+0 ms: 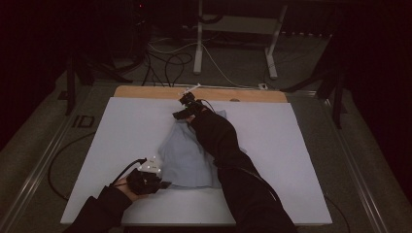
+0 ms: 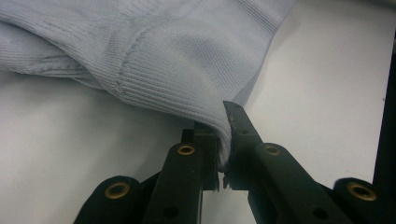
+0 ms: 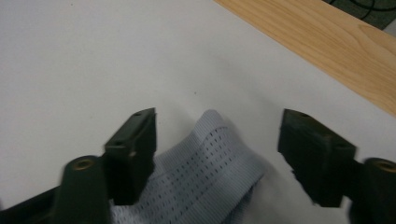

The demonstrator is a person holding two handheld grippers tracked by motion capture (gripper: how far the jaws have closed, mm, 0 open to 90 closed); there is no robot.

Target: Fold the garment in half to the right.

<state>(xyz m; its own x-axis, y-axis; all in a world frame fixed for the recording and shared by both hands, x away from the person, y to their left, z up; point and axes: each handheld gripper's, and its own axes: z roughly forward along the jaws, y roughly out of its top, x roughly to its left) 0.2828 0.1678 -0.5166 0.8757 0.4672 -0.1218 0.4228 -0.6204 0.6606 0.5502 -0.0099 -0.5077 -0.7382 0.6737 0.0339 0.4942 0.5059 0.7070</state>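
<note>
On a white table cover [image 1: 121, 145], the left gripper [image 1: 163, 184] pinches the near ribbed hem of a soft, light, pale blue knitted garment [image 1: 187, 158], while the right gripper [image 1: 180, 115] straddles its far corner, jaws apart, likely the next hold.

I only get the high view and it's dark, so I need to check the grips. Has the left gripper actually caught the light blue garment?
Observer: Yes. The left gripper is shut on the ribbed hem of the garment, cloth pinched between its fingers.
Operator: And the right one at the far edge?
Observer: The right gripper is open; a perforated fold of the garment lies between its fingers, neither pressing on it.
Operator: What is under that fold?
Observer: The white mat, with the wooden table edge just beyond.
</note>
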